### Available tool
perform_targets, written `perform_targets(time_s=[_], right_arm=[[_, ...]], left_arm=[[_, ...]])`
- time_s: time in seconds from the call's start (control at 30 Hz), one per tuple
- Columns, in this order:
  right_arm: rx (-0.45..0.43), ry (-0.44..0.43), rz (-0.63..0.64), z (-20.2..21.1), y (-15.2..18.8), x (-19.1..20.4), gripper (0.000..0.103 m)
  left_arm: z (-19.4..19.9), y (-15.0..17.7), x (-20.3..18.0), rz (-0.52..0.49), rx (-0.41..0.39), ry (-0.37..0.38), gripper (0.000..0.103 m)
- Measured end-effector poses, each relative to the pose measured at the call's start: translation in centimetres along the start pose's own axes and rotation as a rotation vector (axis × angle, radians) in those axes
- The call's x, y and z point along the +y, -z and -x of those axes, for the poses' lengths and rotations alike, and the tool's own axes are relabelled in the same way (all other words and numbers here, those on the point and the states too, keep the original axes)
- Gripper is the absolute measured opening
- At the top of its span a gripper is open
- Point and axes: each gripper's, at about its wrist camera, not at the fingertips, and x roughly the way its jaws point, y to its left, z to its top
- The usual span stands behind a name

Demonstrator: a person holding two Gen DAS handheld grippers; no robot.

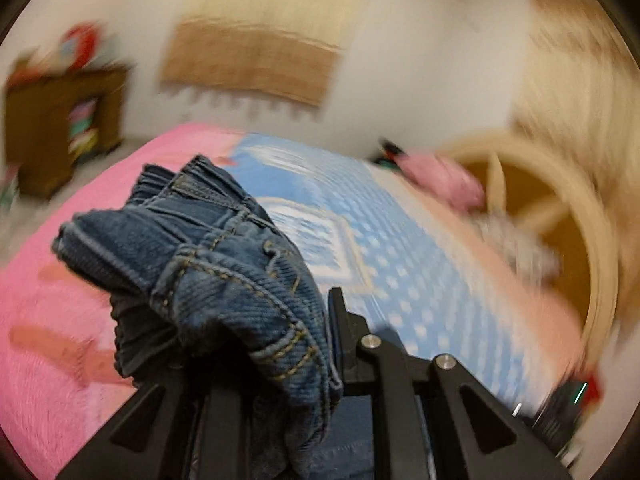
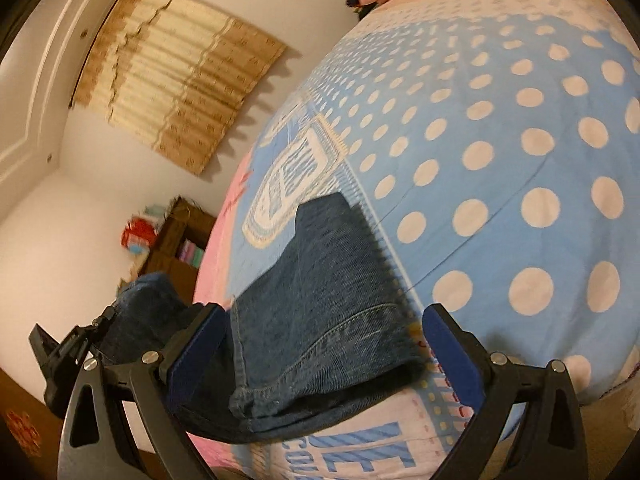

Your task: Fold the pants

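Observation:
The pants are small blue jeans. In the left wrist view my left gripper is shut on their bunched waistband and holds it up above the bed; the left finger is hidden by the denim. In the right wrist view the jeans' legs lie on the blue dotted bedspread near its front edge, hems toward me. My right gripper is open, its blue pads on either side of the hem. The left gripper shows at the left, holding denim.
The bed has a pink sheet on one side. A wooden shelf stands by the wall. A pink cloth and a round cream headboard are at the far end. A straw mat hangs on the wall.

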Motion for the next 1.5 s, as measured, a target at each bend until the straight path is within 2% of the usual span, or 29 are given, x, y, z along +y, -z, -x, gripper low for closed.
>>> perform_targets(time_s=[0.1, 0.2, 0.23, 0.4, 0.57, 0.7, 0.77, 0.93, 1.03, 1.1, 1.2, 1.27, 1.33, 1.47, 1.5], right_arm=[[-0.035, -0.008, 0.006, 1.4, -0.8, -0.1, 0.100], [-0.060, -0.014, -0.002, 2.7, -1.4, -0.7, 0.100], [-0.063, -0.016, -0.017, 3.0, -1.5, -1.2, 0.100], [-0.037, -0.056, -0.144, 3.0, -1.4, -3.5, 0.100], [-0.036, -0.087, -0.156, 2.7, -1.5, -3.6, 0.100], [-0.046, -0.085, -0.159, 2.8, -1.4, -3.7, 0.100], [-0.056, -0.081, -0.161, 2.9, -1.5, -3.7, 0.100], [-0.054, -0.065, -0.141, 3.2, -1.6, -3.2, 0.100], [-0.035, -0.037, -0.029, 3.1, -1.8, -1.0, 0.100], [-0.057, -0.020, 0.071, 3.3, -2.4, 1.3, 0.100], [-0.064, -0.006, 0.158, 2.2, -4.2, 3.9, 0.100], [0.017, 0.004, 0.162, -0.4, -5.5, 4.6, 0.100], [0.108, 0.027, 0.153, -3.2, -5.9, 4.5, 0.100], [0.240, 0.112, 0.170, -7.5, -4.8, 3.6, 0.100], [0.273, 0.158, 0.187, -8.4, -4.1, 3.3, 0.100]], left_arm=[[-3.5, 3.4, -5.3, -0.169, 0.092, -0.014, 0.016], [-8.4, 8.6, -8.3, -0.236, 0.259, -0.043, 0.016], [-8.9, 9.7, -9.0, -0.250, 0.283, -0.047, 0.016], [-9.3, 12.7, -11.9, -0.396, 0.288, -0.101, 0.016], [-9.0, 13.0, -12.0, -0.421, 0.280, -0.110, 0.016], [-9.8, 14.2, -14.5, -0.551, 0.270, -0.148, 0.018], [-9.2, 14.3, -15.0, -0.575, 0.271, -0.120, 0.022], [-4.8, 13.4, -13.0, -0.438, 0.251, -0.016, 0.055], [-2.0, 12.5, -10.6, -0.339, 0.217, -0.038, 0.057], [-1.0, 11.5, -8.6, -0.254, 0.209, -0.058, 0.058], [-0.8, 9.8, -4.7, -0.113, 0.209, -0.115, 0.065], [-0.8, 9.2, -2.5, -0.053, 0.215, -0.156, 0.067], [-1.2, 9.3, -0.9, -0.017, 0.254, -0.194, 0.070], [-1.9, 10.4, 0.7, 0.028, 0.302, -0.202, 0.070], [-2.2, 10.7, 1.0, 0.035, 0.319, -0.201, 0.070]])
